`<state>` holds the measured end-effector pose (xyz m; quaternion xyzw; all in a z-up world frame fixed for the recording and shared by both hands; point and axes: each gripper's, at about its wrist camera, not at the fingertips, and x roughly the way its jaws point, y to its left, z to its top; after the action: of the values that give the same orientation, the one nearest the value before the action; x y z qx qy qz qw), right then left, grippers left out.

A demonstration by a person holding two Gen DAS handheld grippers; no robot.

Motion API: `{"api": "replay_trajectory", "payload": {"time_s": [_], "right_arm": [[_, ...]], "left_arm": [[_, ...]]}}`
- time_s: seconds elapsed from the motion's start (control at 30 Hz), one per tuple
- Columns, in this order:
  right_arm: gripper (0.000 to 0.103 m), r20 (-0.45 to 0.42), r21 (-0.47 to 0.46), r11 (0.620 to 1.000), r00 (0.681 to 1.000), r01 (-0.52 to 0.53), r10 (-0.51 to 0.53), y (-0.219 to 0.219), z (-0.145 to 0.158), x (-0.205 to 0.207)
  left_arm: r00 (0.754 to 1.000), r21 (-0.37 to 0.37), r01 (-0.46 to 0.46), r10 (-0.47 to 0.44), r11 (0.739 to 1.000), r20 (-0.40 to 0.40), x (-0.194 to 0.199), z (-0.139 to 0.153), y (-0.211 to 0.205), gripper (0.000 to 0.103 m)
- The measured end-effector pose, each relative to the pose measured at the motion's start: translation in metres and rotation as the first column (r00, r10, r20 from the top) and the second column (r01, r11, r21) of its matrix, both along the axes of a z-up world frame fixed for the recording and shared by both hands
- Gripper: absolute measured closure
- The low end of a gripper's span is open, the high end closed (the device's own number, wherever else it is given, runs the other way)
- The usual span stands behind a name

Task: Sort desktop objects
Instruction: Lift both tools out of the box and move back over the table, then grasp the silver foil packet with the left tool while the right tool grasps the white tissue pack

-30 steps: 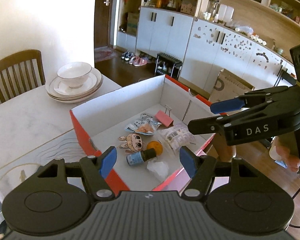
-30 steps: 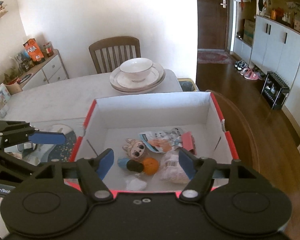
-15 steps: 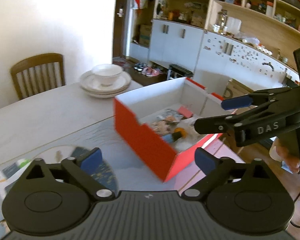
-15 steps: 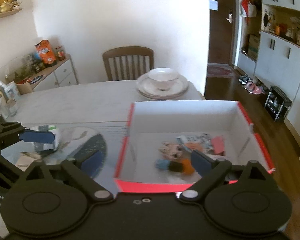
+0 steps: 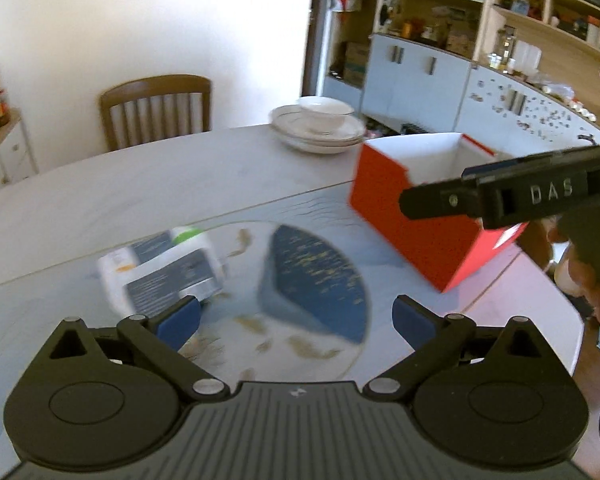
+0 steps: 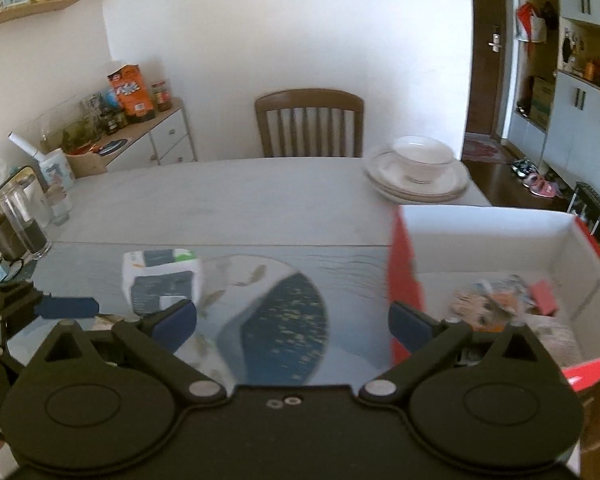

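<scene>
A red box [image 6: 405, 268] with white inner walls stands at the table's right and holds a doll [image 6: 476, 307], a pink item [image 6: 543, 299] and snack packets. A white pack [image 5: 164, 268] with a dark label lies on the patterned mat, seen again as the white pack [image 6: 162, 280]. My left gripper [image 5: 296, 320] is open and empty, low over the mat, right of the pack. My right gripper [image 6: 294, 320] hangs between the pack and the box, its jaws opening with nothing between them. In the left wrist view the right gripper [image 5: 440, 188] crosses in front of the red box [image 5: 420, 236].
A blue and white mat [image 5: 312, 276] covers the near table. Stacked plates with a bowl [image 6: 418, 176] sit at the far right edge, a wooden chair [image 6: 309, 122] behind. A glass jar [image 6: 20, 220] and a dark mug stand at the table's left. A hand [image 5: 580, 276] holds the right gripper.
Both grippers have swung left, from over the box's inside to over the mat. Their jaws have spread wider. The white pack has come into view.
</scene>
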<state>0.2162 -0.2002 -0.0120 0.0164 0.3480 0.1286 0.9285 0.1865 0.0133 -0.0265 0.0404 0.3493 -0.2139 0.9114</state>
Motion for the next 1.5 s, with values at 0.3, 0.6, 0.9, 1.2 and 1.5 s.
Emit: {"api": "replay_trajectory", "payload": {"time_s": [0.3,0.6,0.9,1.2,1.5], "right_arm": [[0.001,-0.017,-0.02,0.997,0.997,-0.073,0.073,0.064,-0.019,0.032],[0.001,-0.036,-0.015,0.991,0.99,-0.136,0.135,0.113,-0.039,0.069],[0.001,-0.086,-0.025,0.982,0.979,-0.189,0.187,0.145,-0.068,0.101],[0.0,-0.135,-0.009,0.971,0.963,-0.238,0.234,0.155,-0.099,0.124],[0.002,-0.16,0.028,0.969,0.956,-0.246,0.247,0.153,-0.118,0.136]], "left_arm": [[0.996,0.055,-0.087,0.088,0.995,-0.024,0.006,-0.029,0.05,0.001],[0.988,0.093,-0.135,0.141,0.986,-0.061,0.017,-0.053,0.076,0.001],[0.985,0.117,-0.136,0.147,0.984,-0.091,0.03,-0.071,0.078,0.001],[0.986,0.141,-0.112,0.128,0.984,-0.109,0.038,-0.086,0.073,0.001],[0.985,0.148,-0.106,0.124,0.983,-0.118,0.041,-0.097,0.07,0.006]]}}
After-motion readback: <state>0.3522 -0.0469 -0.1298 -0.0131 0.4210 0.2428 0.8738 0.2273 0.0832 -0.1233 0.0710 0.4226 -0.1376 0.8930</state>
